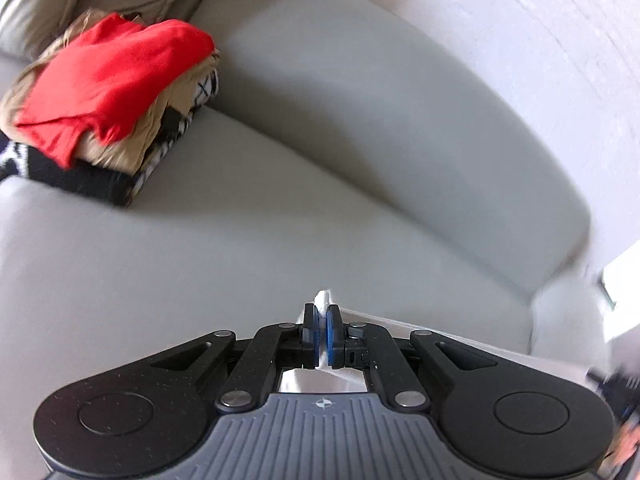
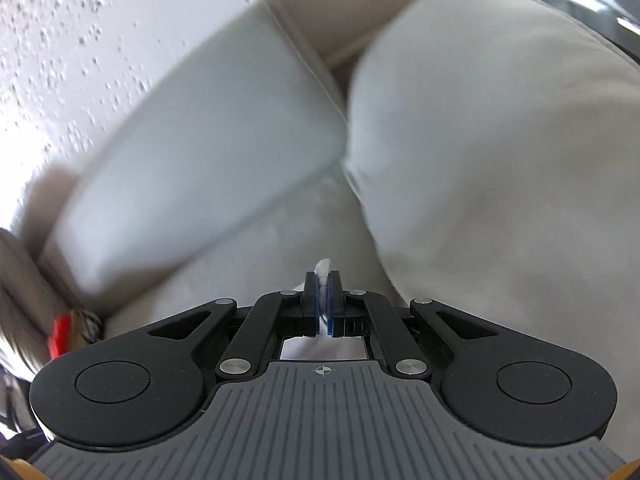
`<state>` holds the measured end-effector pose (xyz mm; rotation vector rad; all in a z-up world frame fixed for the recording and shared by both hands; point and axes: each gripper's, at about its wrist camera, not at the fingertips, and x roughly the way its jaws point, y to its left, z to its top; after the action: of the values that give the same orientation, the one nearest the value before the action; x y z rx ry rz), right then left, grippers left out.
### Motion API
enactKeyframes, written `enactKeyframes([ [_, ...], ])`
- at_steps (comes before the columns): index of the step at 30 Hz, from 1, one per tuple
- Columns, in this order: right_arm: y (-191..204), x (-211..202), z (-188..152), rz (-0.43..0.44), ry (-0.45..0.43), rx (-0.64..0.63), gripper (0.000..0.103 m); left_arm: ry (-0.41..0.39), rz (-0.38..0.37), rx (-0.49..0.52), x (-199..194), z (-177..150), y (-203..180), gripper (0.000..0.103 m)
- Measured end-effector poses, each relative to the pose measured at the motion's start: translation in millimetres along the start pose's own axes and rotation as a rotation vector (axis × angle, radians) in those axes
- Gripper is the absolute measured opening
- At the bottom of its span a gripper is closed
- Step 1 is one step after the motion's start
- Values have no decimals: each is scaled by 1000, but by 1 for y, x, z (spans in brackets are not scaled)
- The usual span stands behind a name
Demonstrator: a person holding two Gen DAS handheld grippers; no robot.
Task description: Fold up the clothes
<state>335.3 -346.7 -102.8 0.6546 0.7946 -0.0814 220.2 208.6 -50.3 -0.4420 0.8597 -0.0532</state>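
My left gripper (image 1: 322, 312) is shut on a white garment (image 1: 460, 340); a pinch of its cloth sticks up between the pads, and its edge stretches taut to the right, above the grey sofa seat (image 1: 200, 248). My right gripper (image 2: 323, 280) is shut on the same white garment (image 2: 323, 267), with a tuft of cloth showing above the pads and more white cloth hanging below the fingers. Both hold it up over the sofa. The right wrist view is blurred.
A stack of folded clothes (image 1: 108, 92) with a red piece on top lies at the sofa's far left; it also shows in the right wrist view (image 2: 60, 332). Grey back cushions (image 1: 380, 112) and a beige cushion (image 2: 500, 140) stand behind. A white textured wall (image 2: 80, 20) is beyond.
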Motion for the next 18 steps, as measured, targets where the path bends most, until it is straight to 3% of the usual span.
enactKeyframes([
  [4, -1, -30, -56, 15, -13, -1, 2, -20, 67, 21, -36, -58, -9, 3],
  [9, -19, -136, -103, 4, -20, -57, 2, -77, 169, 23, -80, -111, -25, 3],
  [11, -18, -159, -120, -7, -22, -94, 2, -114, 200, 36, -92, -129, -36, 3],
  [15, -28, -177, -139, -35, -46, -111, 2, -152, 264, 119, -104, -145, -50, 3],
  [18, -40, -184, -142, -37, -49, -70, 2, -123, 279, 72, -92, -128, -25, 3],
])
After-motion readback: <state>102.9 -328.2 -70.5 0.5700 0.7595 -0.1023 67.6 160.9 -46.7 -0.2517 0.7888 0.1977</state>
